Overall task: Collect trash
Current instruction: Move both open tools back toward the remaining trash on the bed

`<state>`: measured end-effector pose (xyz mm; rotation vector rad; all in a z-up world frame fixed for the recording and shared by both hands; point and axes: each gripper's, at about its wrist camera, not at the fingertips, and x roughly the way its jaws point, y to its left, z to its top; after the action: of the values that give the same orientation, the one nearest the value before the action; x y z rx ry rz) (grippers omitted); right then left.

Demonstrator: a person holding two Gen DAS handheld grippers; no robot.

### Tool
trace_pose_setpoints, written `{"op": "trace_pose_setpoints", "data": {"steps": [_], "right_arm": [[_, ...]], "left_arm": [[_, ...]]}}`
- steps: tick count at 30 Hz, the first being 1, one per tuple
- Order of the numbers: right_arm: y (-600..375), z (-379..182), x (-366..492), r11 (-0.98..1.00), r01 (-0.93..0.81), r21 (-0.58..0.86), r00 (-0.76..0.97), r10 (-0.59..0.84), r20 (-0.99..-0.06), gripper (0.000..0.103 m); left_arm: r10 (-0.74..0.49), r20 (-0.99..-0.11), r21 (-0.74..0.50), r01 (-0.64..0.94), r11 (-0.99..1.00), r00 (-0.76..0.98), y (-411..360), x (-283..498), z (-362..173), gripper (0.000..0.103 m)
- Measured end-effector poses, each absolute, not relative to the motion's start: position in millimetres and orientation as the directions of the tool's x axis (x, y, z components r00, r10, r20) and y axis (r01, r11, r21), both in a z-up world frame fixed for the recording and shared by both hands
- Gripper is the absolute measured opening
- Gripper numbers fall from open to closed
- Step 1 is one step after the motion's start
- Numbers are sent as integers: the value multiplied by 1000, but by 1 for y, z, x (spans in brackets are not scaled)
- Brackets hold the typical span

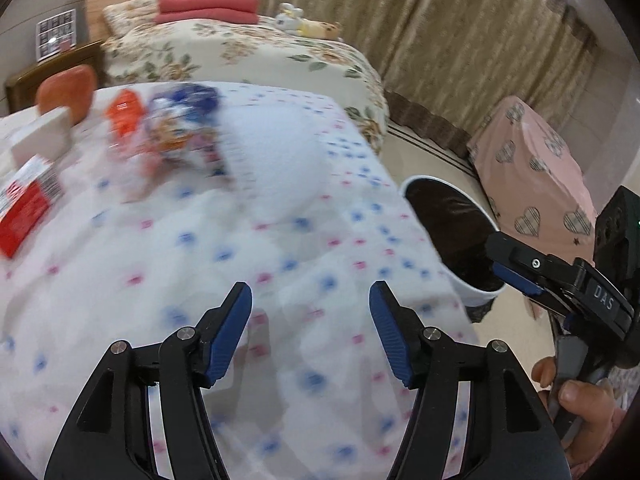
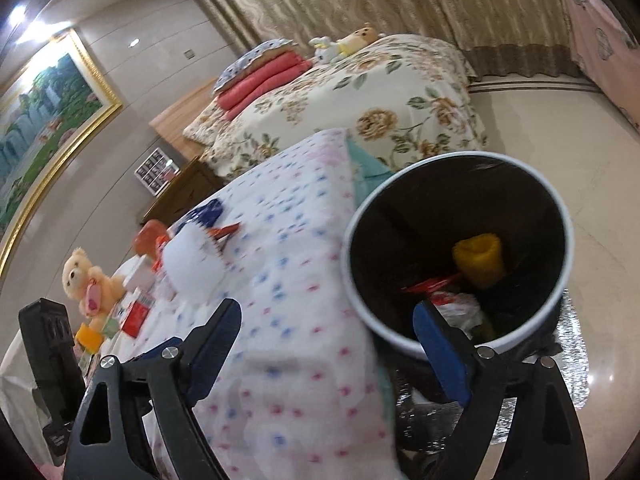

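My left gripper (image 1: 310,292) hangs open above the dotted tablecloth (image 1: 280,240) with nothing between its fingers. Blurred trash lies at the table's far left: an orange wrapper (image 1: 124,114), a colourful wrapper (image 1: 180,120), a white box (image 1: 42,140) and a red box (image 1: 24,208). A white bin (image 1: 476,294) with a black liner stands off the table's right edge. My right gripper (image 2: 328,308) is open and empty, with one finger over the bin's rim (image 2: 567,236). Inside the bin lie a yellow object (image 2: 478,258), a red wrapper (image 2: 428,284) and white plastic (image 2: 460,308).
A bed with a floral cover (image 2: 360,92) stands behind the table. A pink heart-patterned cover (image 1: 532,184) drapes something on the floor to the right. A teddy bear (image 2: 90,280) and small boxes sit at the table's left end. A wooden nightstand (image 2: 180,192) stands beyond it.
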<state>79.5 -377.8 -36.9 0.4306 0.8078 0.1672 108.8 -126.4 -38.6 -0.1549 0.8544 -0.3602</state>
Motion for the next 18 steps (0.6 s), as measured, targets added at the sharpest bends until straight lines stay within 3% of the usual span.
{"op": "trace_pose_setpoints", "data": {"steps": [18], "right_arm": [[-294, -44, 97, 905, -110, 412, 615, 387, -687, 89]], "left_arm": [[-262, -714, -292, 63, 954, 650, -27, 96, -51, 63]]}}
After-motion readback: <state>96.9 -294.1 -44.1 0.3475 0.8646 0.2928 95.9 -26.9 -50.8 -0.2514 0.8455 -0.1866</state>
